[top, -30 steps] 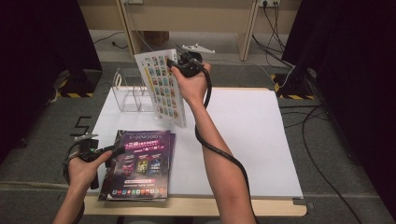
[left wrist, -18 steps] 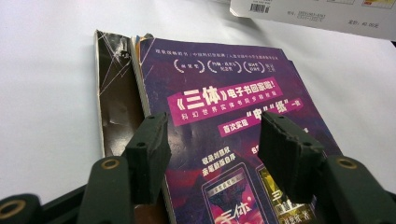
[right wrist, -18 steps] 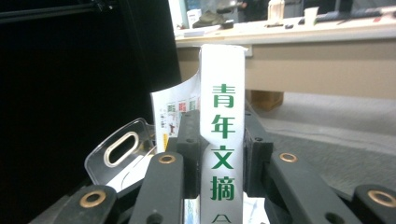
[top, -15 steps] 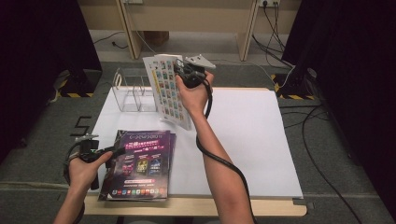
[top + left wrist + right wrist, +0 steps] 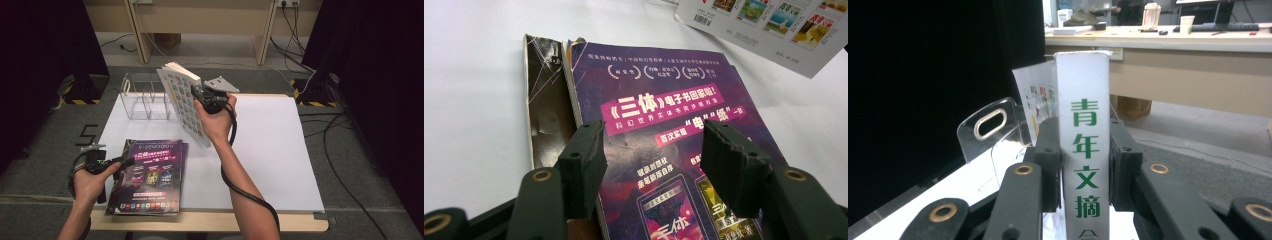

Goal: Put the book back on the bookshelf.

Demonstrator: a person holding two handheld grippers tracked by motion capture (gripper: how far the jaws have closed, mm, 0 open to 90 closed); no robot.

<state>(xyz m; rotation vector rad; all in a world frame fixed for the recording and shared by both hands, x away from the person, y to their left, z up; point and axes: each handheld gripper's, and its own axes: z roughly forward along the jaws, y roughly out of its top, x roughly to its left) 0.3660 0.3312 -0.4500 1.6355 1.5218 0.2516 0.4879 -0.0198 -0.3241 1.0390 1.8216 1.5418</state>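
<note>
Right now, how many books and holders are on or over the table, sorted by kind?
Books lying flat in the pile: 2
Book held up in the right gripper: 1
Clear plastic holder: 1
Total: 4

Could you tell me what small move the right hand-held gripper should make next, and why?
Probably carry the white book a little further left and lower it into the clear rack. The right hand-held gripper clamps its spine, holding it upright just right of the rack, whose slots look free.
</note>
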